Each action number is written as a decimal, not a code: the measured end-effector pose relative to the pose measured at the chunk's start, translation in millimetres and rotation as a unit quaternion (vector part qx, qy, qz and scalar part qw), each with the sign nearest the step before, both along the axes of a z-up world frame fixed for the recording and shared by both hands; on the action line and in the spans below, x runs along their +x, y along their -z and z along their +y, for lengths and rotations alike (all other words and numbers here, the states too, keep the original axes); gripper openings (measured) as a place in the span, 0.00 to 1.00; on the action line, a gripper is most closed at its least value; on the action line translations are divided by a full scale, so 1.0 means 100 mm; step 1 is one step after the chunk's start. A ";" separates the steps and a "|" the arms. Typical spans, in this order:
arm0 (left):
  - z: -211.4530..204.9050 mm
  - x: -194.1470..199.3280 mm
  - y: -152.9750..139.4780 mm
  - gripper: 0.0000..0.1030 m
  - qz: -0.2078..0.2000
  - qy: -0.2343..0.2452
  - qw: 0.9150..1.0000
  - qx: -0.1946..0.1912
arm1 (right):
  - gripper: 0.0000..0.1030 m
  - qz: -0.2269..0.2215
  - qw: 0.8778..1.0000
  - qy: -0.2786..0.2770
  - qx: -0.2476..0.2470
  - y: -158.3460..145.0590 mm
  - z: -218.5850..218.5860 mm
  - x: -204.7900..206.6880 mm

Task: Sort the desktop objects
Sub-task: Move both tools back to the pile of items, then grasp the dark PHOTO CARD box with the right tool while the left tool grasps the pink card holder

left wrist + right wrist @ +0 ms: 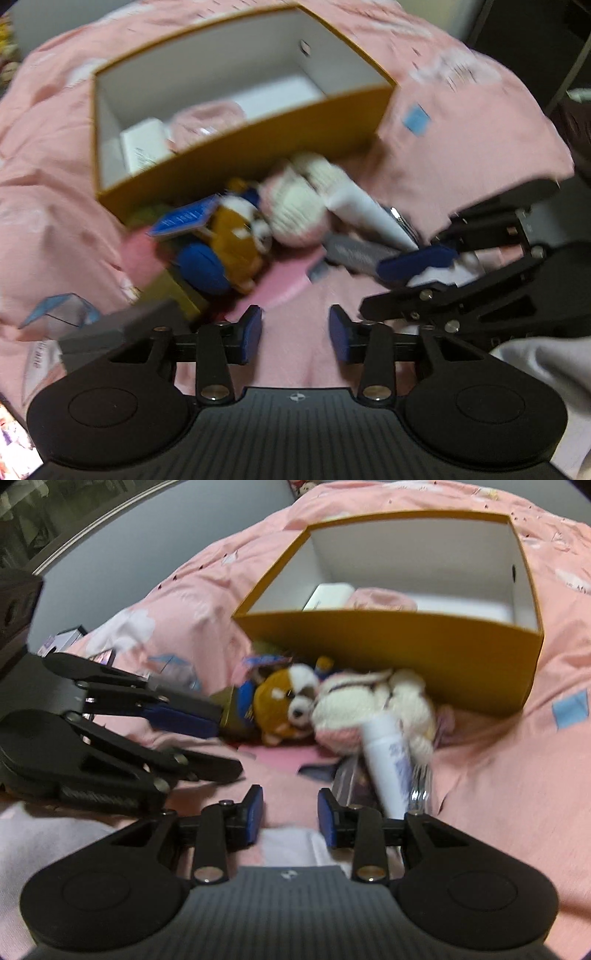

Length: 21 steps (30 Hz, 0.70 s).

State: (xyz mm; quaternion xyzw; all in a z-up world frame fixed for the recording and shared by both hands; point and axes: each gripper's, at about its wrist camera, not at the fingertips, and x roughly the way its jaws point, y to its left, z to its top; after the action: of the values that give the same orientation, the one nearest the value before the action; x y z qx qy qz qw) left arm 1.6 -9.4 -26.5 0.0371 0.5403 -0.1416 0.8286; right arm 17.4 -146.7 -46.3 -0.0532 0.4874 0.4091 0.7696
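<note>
On a pink quilt [498, 775], we find the mustard cardboard box [406, 653] open-topped, a white carton [328, 595] and pink bundle [380, 599] already inside. Against its near wall crowd a brown-and-white plush dog [284, 705], a cream knitted toy [373, 705] and a white tube [391, 760], leaving bare quilt only in front. Our left gripper [295, 332] and right gripper [291, 818] both hover agape, holding nothing.

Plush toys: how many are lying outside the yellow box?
2. A brown dog plush lies before the box's front wall; a white knitted plush lies beside it, against the white tube. Others may be hidden underneath.
</note>
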 end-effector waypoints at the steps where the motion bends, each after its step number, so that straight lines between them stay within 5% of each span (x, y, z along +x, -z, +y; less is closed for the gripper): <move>1: -0.01 -0.01 0.02 0.43 0.006 0.004 1.000 0.000 | 0.34 0.007 1.000 -0.007 -0.001 0.01 0.00 -0.01; 11: -0.07 -0.10 0.18 0.41 0.074 0.042 0.996 -0.028 | 0.31 0.050 0.998 -0.045 -0.004 0.11 -0.05 -0.14; 17: -0.03 -0.03 0.05 0.45 0.028 0.023 0.999 -0.005 | 0.31 0.012 1.000 -0.025 0.002 0.02 -0.10 -0.17; 21: -0.06 0.05 0.02 0.45 -0.019 0.037 0.998 0.049 | 0.32 -0.002 1.000 -0.017 0.003 -0.03 -0.12 -0.16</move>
State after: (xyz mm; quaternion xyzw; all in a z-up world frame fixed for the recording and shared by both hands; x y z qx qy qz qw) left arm 6.8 -15.5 -28.6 0.1002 0.5287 -0.1448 0.8303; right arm 1.3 -158.3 -43.2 -0.0593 0.4837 0.4234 0.7637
